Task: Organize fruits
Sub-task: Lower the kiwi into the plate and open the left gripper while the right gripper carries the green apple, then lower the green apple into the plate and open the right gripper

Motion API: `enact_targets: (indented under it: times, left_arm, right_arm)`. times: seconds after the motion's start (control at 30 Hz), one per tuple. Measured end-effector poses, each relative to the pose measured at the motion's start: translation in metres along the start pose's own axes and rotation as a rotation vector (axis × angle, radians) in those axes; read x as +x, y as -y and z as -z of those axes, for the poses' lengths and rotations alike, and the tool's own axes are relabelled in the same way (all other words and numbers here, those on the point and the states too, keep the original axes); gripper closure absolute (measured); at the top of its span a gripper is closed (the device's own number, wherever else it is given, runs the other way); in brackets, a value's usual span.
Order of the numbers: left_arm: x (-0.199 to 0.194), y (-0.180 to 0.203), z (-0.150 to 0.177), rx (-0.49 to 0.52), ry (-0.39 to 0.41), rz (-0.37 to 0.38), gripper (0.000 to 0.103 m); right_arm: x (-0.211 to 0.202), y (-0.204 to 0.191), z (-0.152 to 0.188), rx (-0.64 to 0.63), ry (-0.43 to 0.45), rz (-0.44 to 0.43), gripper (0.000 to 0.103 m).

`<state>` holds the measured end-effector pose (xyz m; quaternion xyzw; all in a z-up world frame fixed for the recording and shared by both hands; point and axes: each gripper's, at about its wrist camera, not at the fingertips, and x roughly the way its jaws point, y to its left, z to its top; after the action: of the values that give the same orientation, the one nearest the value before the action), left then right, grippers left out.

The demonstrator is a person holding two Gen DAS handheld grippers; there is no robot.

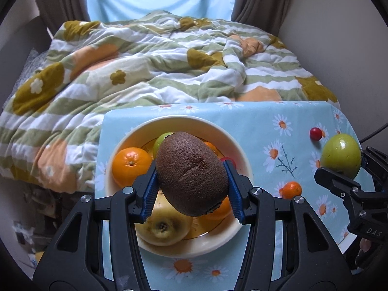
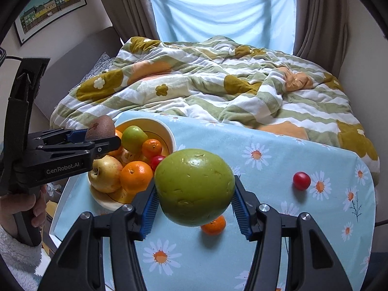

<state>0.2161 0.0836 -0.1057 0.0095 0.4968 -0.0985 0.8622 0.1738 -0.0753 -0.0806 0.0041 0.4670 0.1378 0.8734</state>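
My left gripper [image 1: 191,181] is shut on a brown kiwi [image 1: 191,172] and holds it above a cream bowl [image 1: 232,140]. The bowl holds oranges [image 1: 131,165], a yellow apple [image 1: 162,228] and a green apple. In the right wrist view the left gripper [image 2: 97,137] holds the kiwi [image 2: 101,126] over the bowl [image 2: 167,131]. My right gripper [image 2: 195,198] is shut on a large green apple [image 2: 194,189] above the table. It also shows at the right of the left wrist view [image 1: 342,155]. A small mandarin [image 2: 214,226] and a red cherry tomato [image 2: 301,180] lie on the cloth.
The table has a light blue daisy tablecloth [image 2: 266,242]. Behind it is a bed with a rumpled flowered quilt [image 2: 218,84]. Curtains and a blue sheet hang at the back. The mandarin [image 1: 291,189] and tomato [image 1: 316,133] lie right of the bowl.
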Motion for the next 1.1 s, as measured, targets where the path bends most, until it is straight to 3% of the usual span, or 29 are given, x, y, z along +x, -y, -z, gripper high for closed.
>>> enact_targets:
  times: [0.23, 0.5, 0.53, 0.57, 0.6, 0.8, 1.1]
  left_arm:
    - [0.025, -0.006, 0.001, 0.082, -0.019, 0.026, 0.046]
    - [0.029, -0.007, 0.006, 0.144, 0.017, 0.059, 0.044]
    - [0.027, -0.007, 0.005, 0.150, 0.023, 0.060, 0.038]
    - [0.026, -0.006, 0.004, 0.156, 0.025, 0.057, 0.016]
    - [0.024, -0.006, 0.004, 0.158, 0.028, 0.051, 0.000]
    - [0.009, -0.009, 0.009, 0.133, 0.035, 0.038, 0.000]
    - [-0.015, -0.029, 0.034, -0.021, 0.016, -0.028, 0.000]
  right_arm:
    - [0.014, -0.009, -0.001, 0.059, 0.000, 0.051, 0.051]
    - [0.015, -0.012, 0.004, 0.131, 0.010, 0.116, 0.051]
    - [0.014, -0.011, 0.004, 0.139, 0.011, 0.121, 0.051]
    - [0.012, -0.011, 0.005, 0.146, 0.013, 0.126, 0.051]
    - [0.011, -0.010, 0.005, 0.151, 0.014, 0.130, 0.051]
    - [0.010, -0.004, 0.003, 0.148, 0.006, 0.129, 0.051]
    - [0.022, -0.009, -0.020, 0.033, -0.006, 0.052, 0.051]
